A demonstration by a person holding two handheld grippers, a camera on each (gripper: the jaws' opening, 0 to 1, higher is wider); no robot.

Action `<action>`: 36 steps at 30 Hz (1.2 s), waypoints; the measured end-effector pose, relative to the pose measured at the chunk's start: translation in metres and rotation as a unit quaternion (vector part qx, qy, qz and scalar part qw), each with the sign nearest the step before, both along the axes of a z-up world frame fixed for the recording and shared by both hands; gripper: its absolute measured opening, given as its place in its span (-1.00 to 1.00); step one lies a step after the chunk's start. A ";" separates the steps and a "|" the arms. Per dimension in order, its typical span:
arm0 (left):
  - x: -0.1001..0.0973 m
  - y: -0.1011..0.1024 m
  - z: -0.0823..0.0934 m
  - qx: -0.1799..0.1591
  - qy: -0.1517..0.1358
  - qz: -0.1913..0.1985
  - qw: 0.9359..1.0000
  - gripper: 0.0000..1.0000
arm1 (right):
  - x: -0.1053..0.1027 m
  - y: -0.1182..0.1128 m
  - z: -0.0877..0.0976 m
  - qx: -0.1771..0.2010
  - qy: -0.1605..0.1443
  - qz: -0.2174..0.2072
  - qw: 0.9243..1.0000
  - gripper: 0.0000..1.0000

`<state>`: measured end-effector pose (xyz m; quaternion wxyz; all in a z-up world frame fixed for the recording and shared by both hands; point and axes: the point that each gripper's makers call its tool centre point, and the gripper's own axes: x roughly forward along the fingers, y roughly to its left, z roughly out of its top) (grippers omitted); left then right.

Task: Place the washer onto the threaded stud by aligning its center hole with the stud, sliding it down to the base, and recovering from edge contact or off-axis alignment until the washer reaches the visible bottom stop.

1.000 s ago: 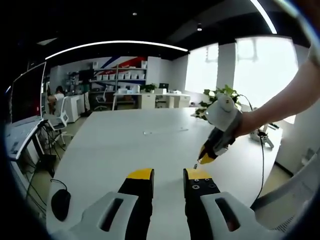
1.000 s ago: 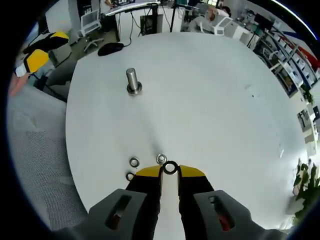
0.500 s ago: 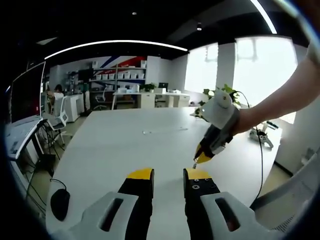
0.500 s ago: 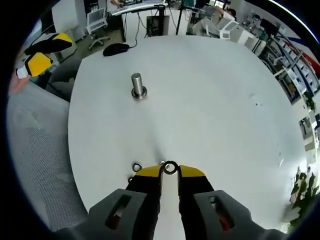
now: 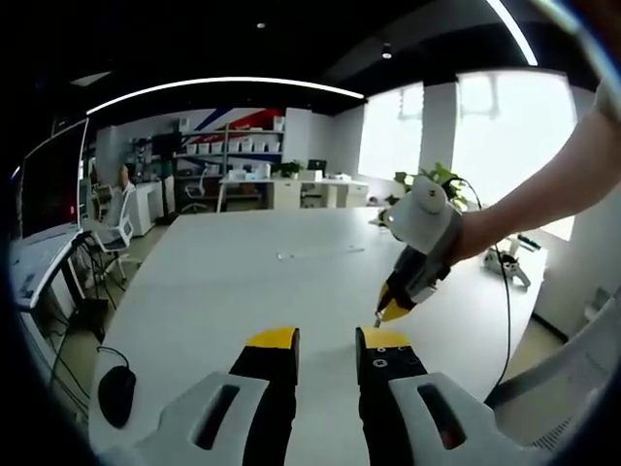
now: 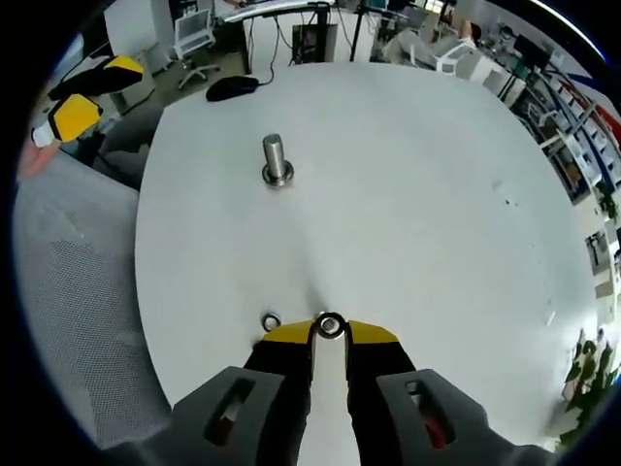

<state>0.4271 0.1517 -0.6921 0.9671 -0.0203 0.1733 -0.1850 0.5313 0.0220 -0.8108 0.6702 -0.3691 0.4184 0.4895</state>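
Though unlabelled, washer (image 6: 330,325) in right gripper (image 6: 330,333).

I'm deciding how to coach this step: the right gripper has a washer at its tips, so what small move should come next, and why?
Probably carry the washer forward and up toward the threaded stud. The right gripper pinches it low over the white table, well short of the upright stud. Its hole cannot line up until it is above the top. Another washer lies beside the tips.
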 end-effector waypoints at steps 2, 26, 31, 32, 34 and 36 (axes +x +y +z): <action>0.000 0.000 0.000 0.000 0.000 0.000 1.000 -0.57 | 0.000 0.001 -0.002 -0.001 0.003 -0.002 1.000 -0.74; 0.001 0.003 0.000 -0.001 0.001 0.004 1.000 -0.58 | 0.000 0.001 -0.006 0.002 0.010 -0.013 1.000 -0.72; 0.000 0.003 0.000 0.000 0.002 0.005 1.000 -0.58 | -0.002 0.003 -0.005 0.005 0.009 -0.012 1.000 -0.71; 0.000 0.003 0.000 0.000 0.002 0.005 1.000 -0.58 | -0.002 0.002 -0.005 0.004 0.009 -0.012 1.000 -0.71; 0.000 0.003 -0.001 0.000 0.002 0.005 1.000 -0.58 | -0.002 0.002 -0.005 0.004 0.009 -0.012 1.000 -0.71; 0.000 0.003 -0.001 0.001 0.003 0.005 1.000 -0.58 | -0.002 0.001 -0.004 0.005 0.007 -0.012 1.000 -0.70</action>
